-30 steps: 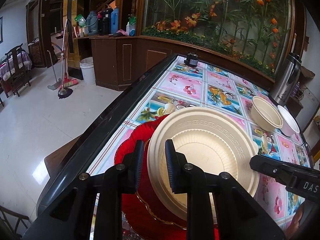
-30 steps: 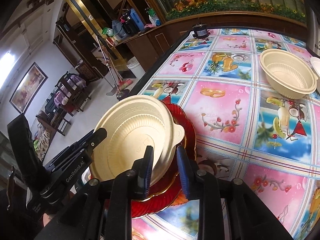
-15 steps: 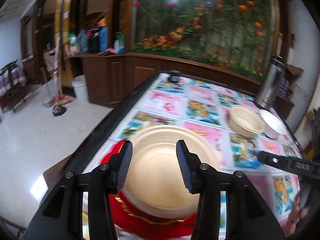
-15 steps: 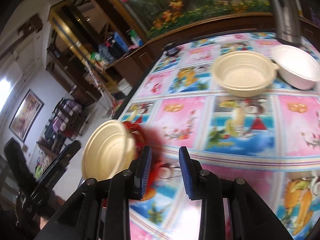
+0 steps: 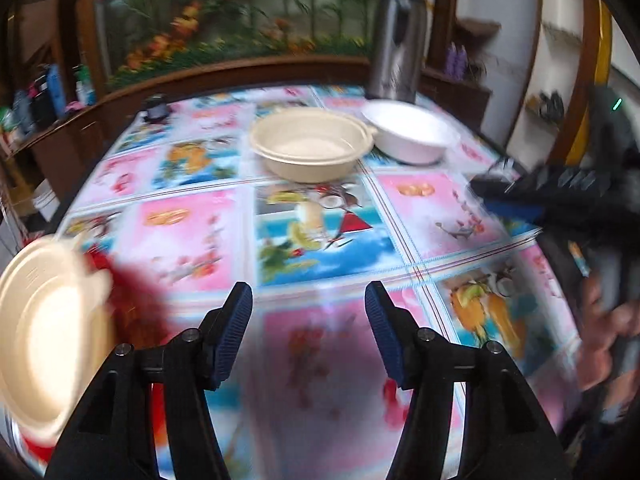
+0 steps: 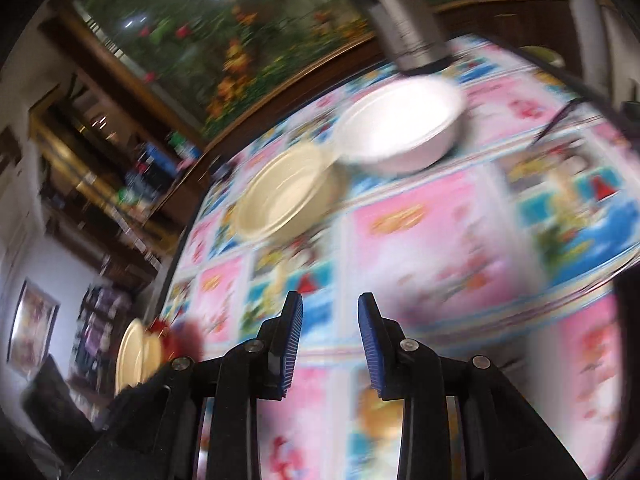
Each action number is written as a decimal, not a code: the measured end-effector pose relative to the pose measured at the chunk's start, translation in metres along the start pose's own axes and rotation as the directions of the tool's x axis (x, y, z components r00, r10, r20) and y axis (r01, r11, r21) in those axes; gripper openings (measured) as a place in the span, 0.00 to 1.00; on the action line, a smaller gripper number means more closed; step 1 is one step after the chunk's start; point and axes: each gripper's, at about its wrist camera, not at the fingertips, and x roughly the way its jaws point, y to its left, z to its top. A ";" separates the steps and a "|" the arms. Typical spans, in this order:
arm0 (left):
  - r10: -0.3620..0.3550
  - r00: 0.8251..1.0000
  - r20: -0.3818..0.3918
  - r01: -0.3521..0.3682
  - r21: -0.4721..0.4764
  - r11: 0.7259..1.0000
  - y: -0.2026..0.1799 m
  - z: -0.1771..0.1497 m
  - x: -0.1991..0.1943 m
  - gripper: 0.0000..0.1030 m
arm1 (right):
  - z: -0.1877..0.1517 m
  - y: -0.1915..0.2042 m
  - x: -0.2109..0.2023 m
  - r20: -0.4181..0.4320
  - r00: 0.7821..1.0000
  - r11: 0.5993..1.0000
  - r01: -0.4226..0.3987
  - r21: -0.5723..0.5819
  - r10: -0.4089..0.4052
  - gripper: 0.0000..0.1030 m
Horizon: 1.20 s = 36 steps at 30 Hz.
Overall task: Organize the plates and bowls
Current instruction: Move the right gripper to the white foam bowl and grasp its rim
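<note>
My left gripper (image 5: 308, 308) hovers over the bright patterned tablecloth (image 5: 320, 240); its jaws are opening with nothing between them. At the far left a cream plate (image 5: 44, 340) lies on a red plate (image 5: 132, 308), both blurred. A cream bowl (image 5: 312, 148) and a white bowl (image 5: 412, 132) sit side by side at the far end of the table. My right gripper (image 6: 330, 320) is open and empty above the cloth. In its view the cream bowl (image 6: 284, 196) and white bowl (image 6: 400, 128) lie ahead, and the cream plate (image 6: 132, 352) is far left.
A steel thermos (image 5: 396, 40) stands behind the white bowl. A small dark jar (image 5: 156, 108) sits at the table's far left corner. A hand (image 5: 608, 320) holds my right gripper (image 5: 508, 196) at the right. A wooden counter and flower screen back the table.
Both grippers let go of the cream plate, left it on the red plate and swung right across the table toward the bowls. The left jaws have spread much wider.
</note>
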 end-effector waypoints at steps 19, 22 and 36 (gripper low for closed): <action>0.027 1.000 0.008 -0.027 -0.024 0.999 0.005 0.004 0.044 0.56 | 0.111 -0.065 0.068 -0.001 0.980 0.964 0.194 0.183 -0.197 0.17; 0.023 1.000 0.016 -0.023 -0.026 0.999 0.005 0.005 0.042 0.56 | 0.098 -0.065 0.051 0.003 0.981 0.969 0.192 0.155 -0.194 0.13; -0.159 0.987 -0.009 0.154 -0.216 0.964 0.044 0.001 0.006 0.56 | -0.047 -0.052 -0.046 -0.148 0.989 0.999 -0.022 -0.047 0.015 0.16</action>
